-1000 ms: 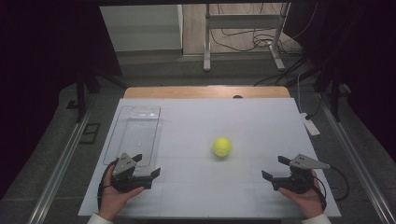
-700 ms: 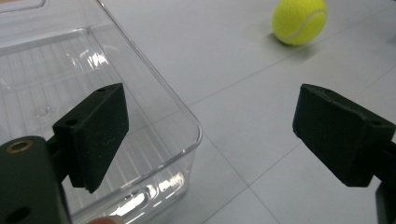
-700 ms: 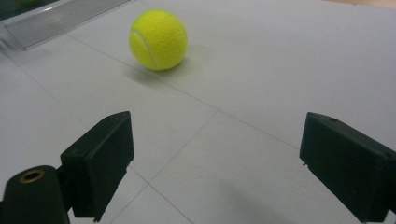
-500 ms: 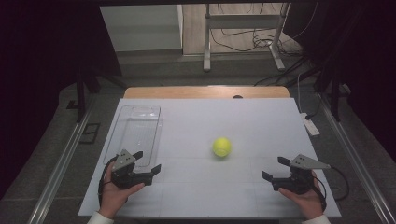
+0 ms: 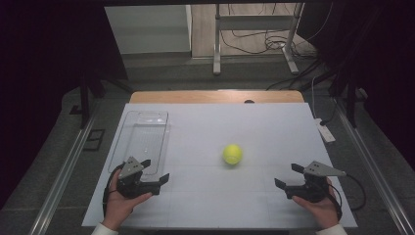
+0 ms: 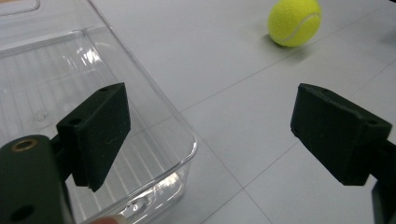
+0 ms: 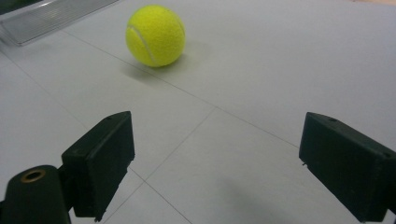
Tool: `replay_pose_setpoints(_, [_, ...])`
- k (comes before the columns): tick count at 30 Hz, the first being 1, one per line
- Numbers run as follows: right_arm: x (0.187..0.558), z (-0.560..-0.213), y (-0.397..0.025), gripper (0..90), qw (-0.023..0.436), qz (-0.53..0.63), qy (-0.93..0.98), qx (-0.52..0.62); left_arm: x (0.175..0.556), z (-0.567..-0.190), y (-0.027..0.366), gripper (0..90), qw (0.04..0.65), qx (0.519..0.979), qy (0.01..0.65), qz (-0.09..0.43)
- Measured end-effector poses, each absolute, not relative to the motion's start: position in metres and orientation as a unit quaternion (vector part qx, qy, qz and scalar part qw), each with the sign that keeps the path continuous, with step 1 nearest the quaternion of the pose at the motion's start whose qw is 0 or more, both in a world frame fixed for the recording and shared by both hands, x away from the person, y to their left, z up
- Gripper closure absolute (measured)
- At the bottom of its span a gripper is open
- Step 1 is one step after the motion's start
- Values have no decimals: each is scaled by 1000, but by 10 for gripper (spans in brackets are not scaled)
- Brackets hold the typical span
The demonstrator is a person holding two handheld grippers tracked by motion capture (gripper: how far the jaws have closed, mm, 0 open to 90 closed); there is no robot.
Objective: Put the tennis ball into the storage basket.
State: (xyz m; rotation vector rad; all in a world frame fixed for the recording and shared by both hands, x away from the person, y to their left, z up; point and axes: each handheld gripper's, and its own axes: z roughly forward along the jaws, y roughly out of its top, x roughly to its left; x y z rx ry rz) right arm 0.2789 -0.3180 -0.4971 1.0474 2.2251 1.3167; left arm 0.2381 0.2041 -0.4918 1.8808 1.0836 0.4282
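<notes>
A yellow tennis ball (image 5: 232, 153) rests on the white table top, a little right of centre. It also lies far off in the left gripper view (image 6: 294, 22) and nearer in the right gripper view (image 7: 155, 35). A clear plastic tray (image 5: 142, 142) sits at the left, empty. My left gripper (image 5: 154, 170) is open at the tray's near right corner, with one jaw over the tray (image 6: 154, 121). At the near right my right gripper (image 5: 288, 175) is open too, pointing toward the ball with nothing between its jaws.
The white table top (image 5: 264, 127) ends in a wooden strip (image 5: 215, 97) at the far edge. A white power strip (image 5: 325, 131) lies off the table's right side. Metal stand legs and cables (image 5: 254, 44) are on the floor beyond.
The left gripper has shifted slightly toward the tray's near corner. The right gripper and the ball have stayed put.
</notes>
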Motion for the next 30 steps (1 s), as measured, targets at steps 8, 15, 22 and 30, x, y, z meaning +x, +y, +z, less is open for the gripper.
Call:
replay_pose_setpoints(8, [278, -496, -317, 110, 175, 466, 786, 367, 240, -484, 194, 134, 445, 768, 431, 163])
replay_pose_setpoints(15, [279, -495, -315, 110, 177, 467, 786, 364, 245, -483, 189, 133, 434, 775, 433, 151])
replay_pose_setpoints(22, [282, -496, -313, 110, 176, 465, 789, 362, 250, -479, 182, 132, 435, 780, 427, 143])
replay_pose_setpoints(30, [281, -496, -313, 110, 176, 464, 790, 360, 256, -474, 173, 132, 438, 785, 417, 135])
